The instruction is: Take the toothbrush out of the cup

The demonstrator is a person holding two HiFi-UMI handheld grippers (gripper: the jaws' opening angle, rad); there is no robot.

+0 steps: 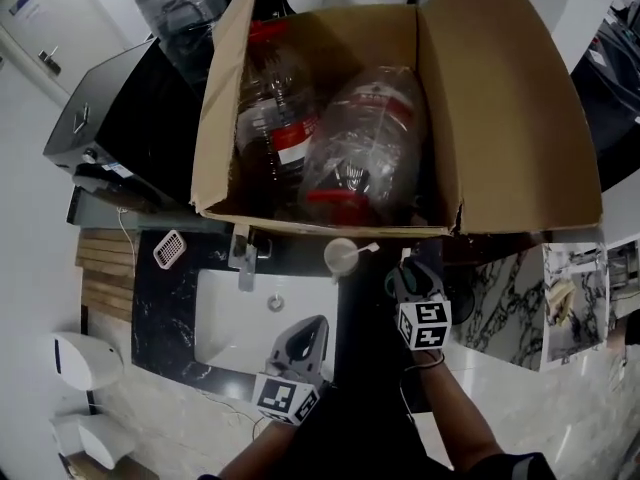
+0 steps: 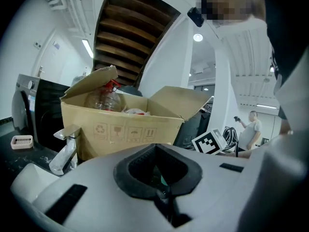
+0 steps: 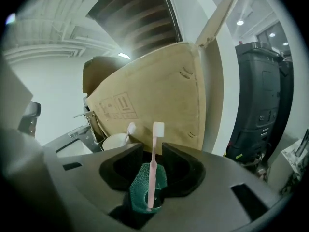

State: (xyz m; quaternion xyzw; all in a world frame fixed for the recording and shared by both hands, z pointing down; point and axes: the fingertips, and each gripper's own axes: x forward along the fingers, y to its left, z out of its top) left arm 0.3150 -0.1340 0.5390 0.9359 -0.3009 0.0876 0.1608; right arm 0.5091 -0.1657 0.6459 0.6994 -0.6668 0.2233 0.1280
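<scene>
A white cup (image 1: 340, 256) stands on the dark counter by the sink, just in front of the cardboard box, with a white toothbrush (image 1: 364, 249) leaning in it. The right gripper view has the same cup (image 3: 116, 140) and its brush (image 3: 130, 129) to the left, beyond the jaws. My right gripper (image 3: 152, 153) is open, and a pink toothbrush (image 3: 154, 163) stands upright in the gap, head up; the pads do not press it. In the head view this gripper (image 1: 408, 270) sits right of the cup. My left gripper (image 1: 318, 324) hovers over the sink's right side, shut and empty.
A large open cardboard box (image 1: 500, 118) holding big plastic bottles (image 1: 360, 138) fills the counter behind the cup. A chrome faucet (image 1: 245, 258) and white sink (image 1: 235, 318) lie left of it, with a pink soap tray (image 1: 169, 249) further left. A person (image 2: 251, 127) stands far off.
</scene>
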